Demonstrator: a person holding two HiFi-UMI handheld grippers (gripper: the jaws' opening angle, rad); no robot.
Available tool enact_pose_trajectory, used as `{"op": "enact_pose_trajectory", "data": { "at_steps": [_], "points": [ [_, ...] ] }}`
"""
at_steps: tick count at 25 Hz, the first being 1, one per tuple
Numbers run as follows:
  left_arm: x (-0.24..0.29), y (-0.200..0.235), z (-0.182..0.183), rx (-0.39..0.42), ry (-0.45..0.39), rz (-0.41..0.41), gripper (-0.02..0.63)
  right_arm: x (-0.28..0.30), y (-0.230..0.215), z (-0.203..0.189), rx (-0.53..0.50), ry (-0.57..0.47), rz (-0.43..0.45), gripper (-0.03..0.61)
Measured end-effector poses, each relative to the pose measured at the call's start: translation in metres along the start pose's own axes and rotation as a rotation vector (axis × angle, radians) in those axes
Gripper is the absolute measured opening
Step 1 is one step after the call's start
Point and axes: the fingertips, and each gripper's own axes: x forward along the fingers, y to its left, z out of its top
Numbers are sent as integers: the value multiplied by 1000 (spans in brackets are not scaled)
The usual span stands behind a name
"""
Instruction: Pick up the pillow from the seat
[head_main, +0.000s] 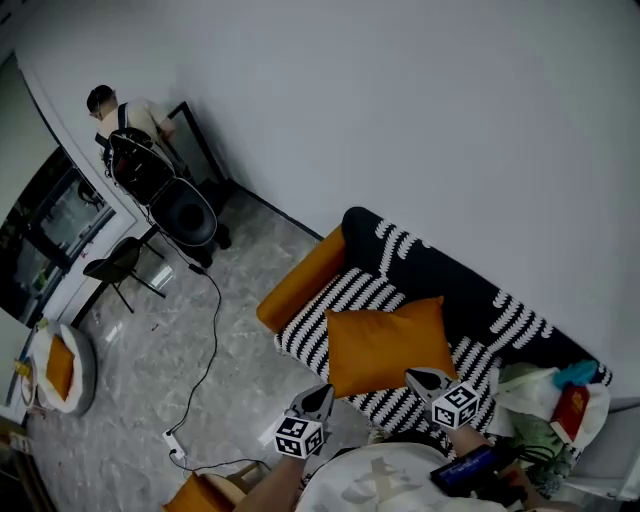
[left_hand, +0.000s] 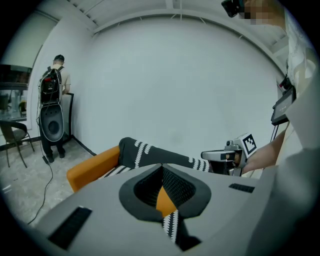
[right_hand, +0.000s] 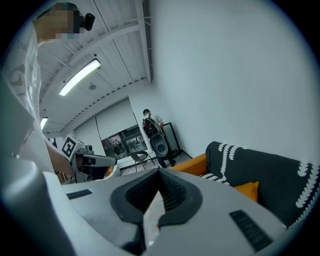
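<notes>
Left tongs (head_main: 322, 392), right tongs (head_main: 420, 378) closed; head view alone shows whole pillow (head_main: 385, 345).

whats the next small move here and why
Probably open both sets of jaws. The left gripper and right gripper are shut and empty by the near edge of the orange pillow lying on the striped seat, so neither can take it yet.

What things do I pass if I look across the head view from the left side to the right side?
round white seat → black chair → big black speaker → sofa's orange arm → orange pillow → pile of bags
</notes>
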Motion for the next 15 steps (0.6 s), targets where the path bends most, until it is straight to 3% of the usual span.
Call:
{"op": "enact_pose_trajectory", "data": {
  "at_steps": [8, 15],
  "points": [
    [39, 9, 21, 7, 13, -11, 9, 6, -41, 19, -3, -8, -38, 12],
    [70, 16, 17, 5, 64, -22, 9, 5, -78, 13, 22, 2, -92, 13]
  ]
}}
